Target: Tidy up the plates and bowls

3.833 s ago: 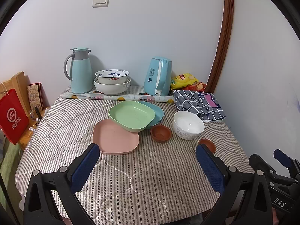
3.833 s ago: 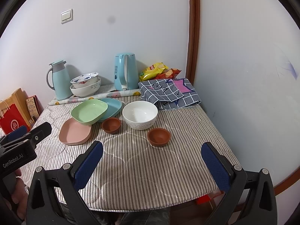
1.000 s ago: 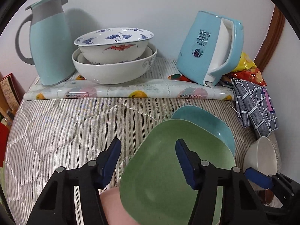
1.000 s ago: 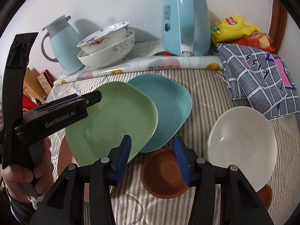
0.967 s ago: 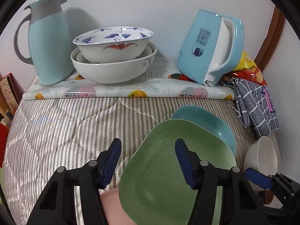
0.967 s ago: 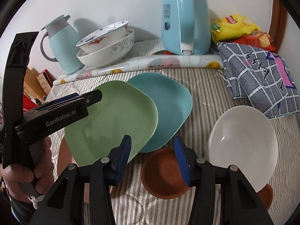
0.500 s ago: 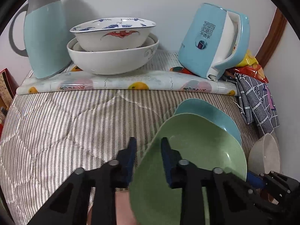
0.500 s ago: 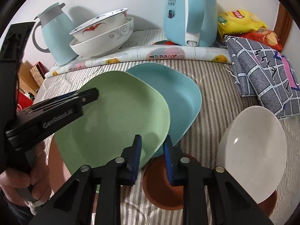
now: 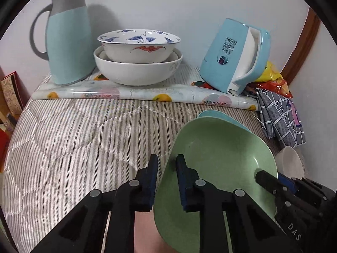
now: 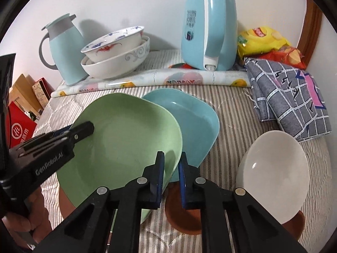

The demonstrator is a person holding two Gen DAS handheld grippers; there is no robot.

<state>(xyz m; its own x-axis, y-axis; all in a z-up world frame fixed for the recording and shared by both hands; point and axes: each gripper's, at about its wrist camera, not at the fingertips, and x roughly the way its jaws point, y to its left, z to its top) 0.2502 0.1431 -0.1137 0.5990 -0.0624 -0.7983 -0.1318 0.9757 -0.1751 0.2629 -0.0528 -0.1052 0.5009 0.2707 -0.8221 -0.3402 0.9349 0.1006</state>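
A green plate (image 9: 219, 164) is held at two sides. My left gripper (image 9: 167, 162) is shut on its left rim. My right gripper (image 10: 171, 158) is shut on its right rim. The plate (image 10: 124, 139) is lifted and tilted over a blue plate (image 10: 195, 122), whose edge shows in the left wrist view (image 9: 223, 117). A pink plate (image 9: 145, 229) lies under the green one. A white bowl (image 10: 273, 172) sits at the right, with a small brown bowl (image 10: 183, 215) below my right gripper and another (image 10: 299, 223) partly hidden under the white bowl.
At the back stand a light blue thermos jug (image 9: 67, 35), two stacked bowls (image 9: 137, 63) and a blue kettle (image 9: 236, 57) behind a rolled patterned sheet (image 9: 145, 94). A checked cloth (image 10: 290, 97) and snack bags (image 10: 265, 40) lie at the right. Striped tablecloth (image 9: 73, 137).
Both grippers have closed onto the green plate's rims since a second ago. The plate has risen and tilted off the pink and blue plates.
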